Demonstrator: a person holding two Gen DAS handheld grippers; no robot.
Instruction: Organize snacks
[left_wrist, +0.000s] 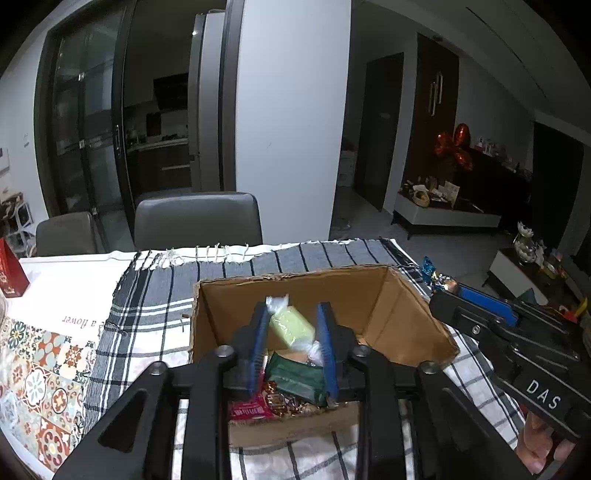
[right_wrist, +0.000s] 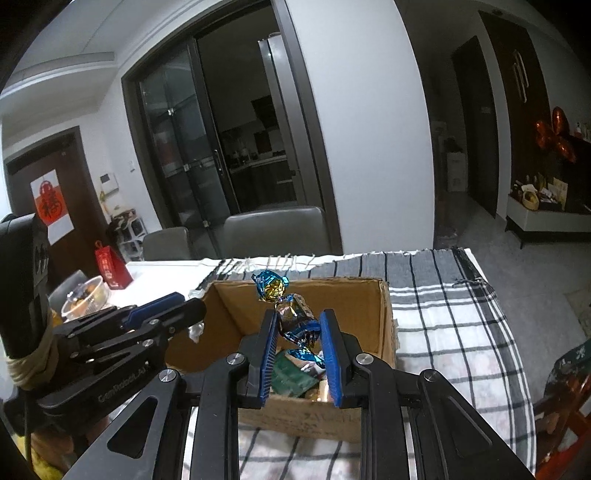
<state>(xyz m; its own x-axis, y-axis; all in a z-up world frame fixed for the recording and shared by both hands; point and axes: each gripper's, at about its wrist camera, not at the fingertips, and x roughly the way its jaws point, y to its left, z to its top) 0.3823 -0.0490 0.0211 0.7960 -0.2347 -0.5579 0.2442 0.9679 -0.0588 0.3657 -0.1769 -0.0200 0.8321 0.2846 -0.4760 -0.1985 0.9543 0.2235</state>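
Note:
An open cardboard box (left_wrist: 402, 314) sits on a checked cloth and also shows in the right wrist view (right_wrist: 384, 317). My left gripper (left_wrist: 291, 325) is shut on a pale green snack in clear wrap (left_wrist: 290, 325), held over the box. My right gripper (right_wrist: 299, 328) is shut on a string of blue and gold foil candies (right_wrist: 291, 310), also over the box; it shows at the right of the left wrist view (left_wrist: 454, 291). Inside the box lie a dark green packet (left_wrist: 295, 380), a red packet (left_wrist: 249, 410) and gold-wrapped sweets (left_wrist: 284, 402).
A checked cloth (left_wrist: 147, 295) covers the table. A red gift bag (left_wrist: 11, 273) stands at the far left, and a clear bowl of snacks (right_wrist: 85, 295) is beside it. Two grey chairs (left_wrist: 197, 218) stand behind the table. A patterned mat (left_wrist: 40, 387) lies at front left.

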